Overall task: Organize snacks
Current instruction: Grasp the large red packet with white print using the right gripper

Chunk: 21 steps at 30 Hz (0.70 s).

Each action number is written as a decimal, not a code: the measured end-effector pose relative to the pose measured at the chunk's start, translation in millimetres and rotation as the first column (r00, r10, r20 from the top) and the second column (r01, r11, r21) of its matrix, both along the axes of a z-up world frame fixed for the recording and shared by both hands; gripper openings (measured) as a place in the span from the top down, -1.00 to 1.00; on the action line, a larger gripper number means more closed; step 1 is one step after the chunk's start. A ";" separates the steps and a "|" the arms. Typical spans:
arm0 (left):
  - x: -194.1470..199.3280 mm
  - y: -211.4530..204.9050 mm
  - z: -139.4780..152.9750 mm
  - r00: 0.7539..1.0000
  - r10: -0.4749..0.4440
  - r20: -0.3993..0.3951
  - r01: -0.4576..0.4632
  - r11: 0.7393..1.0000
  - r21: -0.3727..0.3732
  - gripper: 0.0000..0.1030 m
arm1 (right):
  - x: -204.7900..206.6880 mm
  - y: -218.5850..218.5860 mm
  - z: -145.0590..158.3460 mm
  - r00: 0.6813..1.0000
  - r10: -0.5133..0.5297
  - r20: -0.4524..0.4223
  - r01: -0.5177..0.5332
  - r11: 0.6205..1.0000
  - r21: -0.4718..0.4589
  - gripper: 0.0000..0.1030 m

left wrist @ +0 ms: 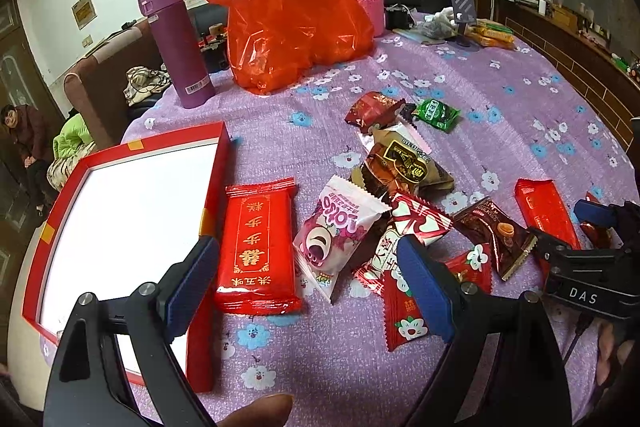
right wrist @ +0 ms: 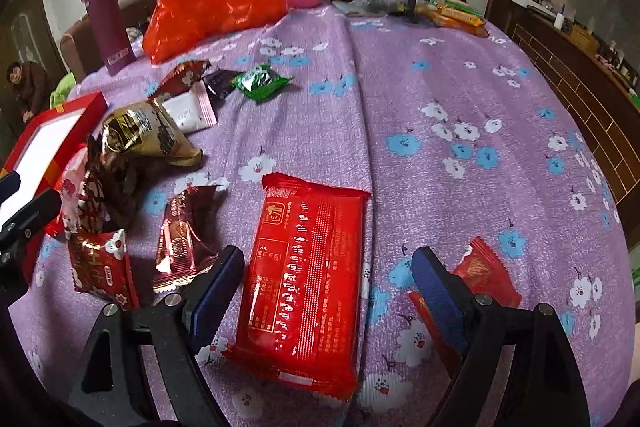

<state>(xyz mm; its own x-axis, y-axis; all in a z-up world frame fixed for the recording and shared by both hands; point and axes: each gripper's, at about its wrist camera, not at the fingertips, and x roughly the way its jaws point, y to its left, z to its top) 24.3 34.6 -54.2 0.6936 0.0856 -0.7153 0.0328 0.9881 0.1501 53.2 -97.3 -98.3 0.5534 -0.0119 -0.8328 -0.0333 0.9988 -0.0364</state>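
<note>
Purple floral tablecloth (right wrist: 460,75): broad bare stretch on right side. Red box (left wrist: 218,187) at left table edge, white interior bare. Snack pile (left wrist: 400,195) mid-table, just right of box. Left gripper (left wrist: 308,281) spread wide, empty, over red packet (left wrist: 258,247). Right gripper (right wrist: 328,291) spread wide, empty, straddling second red packet (right wrist: 308,279).

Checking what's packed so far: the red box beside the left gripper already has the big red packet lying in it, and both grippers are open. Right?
Not quite. In the left wrist view the red box holds nothing; the big red packet lies on the tablecloth beside it. Both the left gripper and right gripper are open.
</note>
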 end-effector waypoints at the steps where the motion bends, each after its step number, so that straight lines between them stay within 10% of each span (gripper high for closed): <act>1: 1.4 -0.7 -0.6 1.000 0.001 -0.003 -0.001 1.000 0.001 -0.76 | 1.2 0.4 -1.4 1.000 0.000 -0.009 0.000 1.000 -0.003 -0.70; 14: 6.1 -2.8 -6.2 1.000 0.002 -0.017 -0.002 1.000 0.005 -0.76 | 9.1 0.0 -1.5 0.998 0.023 -0.053 -0.022 1.000 0.016 -0.64; 21: 2.3 -1.4 -5.0 1.000 -0.020 -0.016 0.020 1.000 0.008 -0.76 | 13.1 -1.5 3.4 0.997 0.054 -0.055 -0.053 0.998 0.021 -0.01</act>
<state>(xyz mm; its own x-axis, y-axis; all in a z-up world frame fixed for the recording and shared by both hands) 26.5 33.2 -59.2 0.6835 0.0776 -0.7259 0.0553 0.9860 0.1575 66.2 -98.8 -94.9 0.5054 0.0329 -0.8622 -0.0885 0.9960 -0.0139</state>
